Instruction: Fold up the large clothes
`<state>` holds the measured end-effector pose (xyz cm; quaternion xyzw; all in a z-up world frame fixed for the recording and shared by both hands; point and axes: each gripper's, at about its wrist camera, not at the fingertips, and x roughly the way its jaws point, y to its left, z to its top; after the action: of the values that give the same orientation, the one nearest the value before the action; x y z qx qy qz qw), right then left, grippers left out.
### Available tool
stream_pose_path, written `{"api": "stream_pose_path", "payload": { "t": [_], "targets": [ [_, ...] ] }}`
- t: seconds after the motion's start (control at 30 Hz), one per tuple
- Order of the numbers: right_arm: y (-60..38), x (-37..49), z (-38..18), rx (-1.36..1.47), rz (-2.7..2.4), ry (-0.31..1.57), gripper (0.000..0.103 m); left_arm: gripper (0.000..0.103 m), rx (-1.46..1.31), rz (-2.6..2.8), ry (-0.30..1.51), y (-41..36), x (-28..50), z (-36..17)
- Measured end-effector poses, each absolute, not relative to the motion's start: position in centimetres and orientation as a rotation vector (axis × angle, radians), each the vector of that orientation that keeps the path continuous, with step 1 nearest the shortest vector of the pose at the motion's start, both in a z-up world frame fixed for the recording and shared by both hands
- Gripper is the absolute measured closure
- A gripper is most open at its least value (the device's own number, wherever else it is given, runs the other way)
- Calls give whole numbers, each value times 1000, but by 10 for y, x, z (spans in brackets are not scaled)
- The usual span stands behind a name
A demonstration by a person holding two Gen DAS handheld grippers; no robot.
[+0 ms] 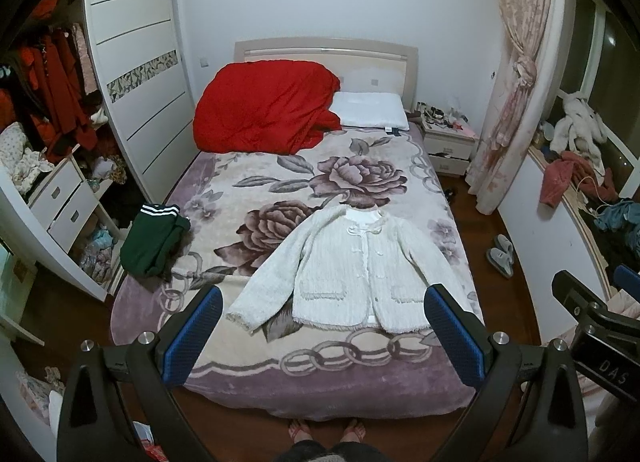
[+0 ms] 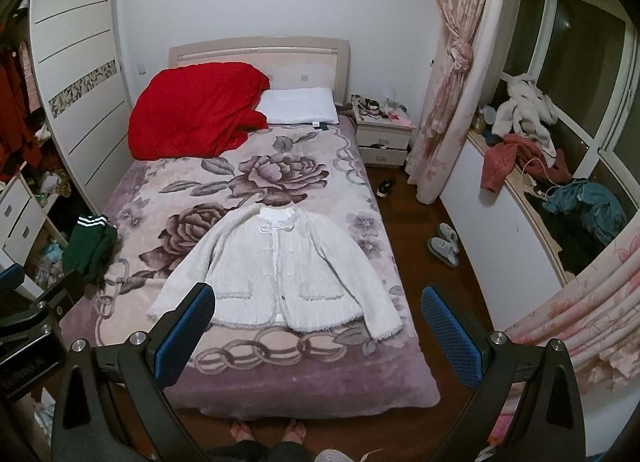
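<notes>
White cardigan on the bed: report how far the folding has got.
Done: the white cardigan lies spread flat, front up and fastened, sleeves angled out, on the floral blanket. In hand: nothing; the left gripper and right gripper are both open above the bed's foot. Left: every fold. The green garment sits bunched at the bed's edge.

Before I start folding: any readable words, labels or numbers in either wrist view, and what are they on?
"DAS", on the black body of the right gripper, seen in the left wrist view.
White print on the left gripper, in the right wrist view: too blurred to read.
Dark tag at the white pillow edge: too small to read.
</notes>
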<state>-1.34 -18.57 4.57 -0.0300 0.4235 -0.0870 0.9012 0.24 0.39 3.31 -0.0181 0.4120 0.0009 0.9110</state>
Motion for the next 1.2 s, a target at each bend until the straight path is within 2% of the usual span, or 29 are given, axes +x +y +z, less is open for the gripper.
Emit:
{"api": "stream_pose_path", "payload": {
  "t": [1.2],
  "targets": [
    [-183,-15,48,-61,-181,864,0,0,-29,7,827,6,13,59]
  ]
}}
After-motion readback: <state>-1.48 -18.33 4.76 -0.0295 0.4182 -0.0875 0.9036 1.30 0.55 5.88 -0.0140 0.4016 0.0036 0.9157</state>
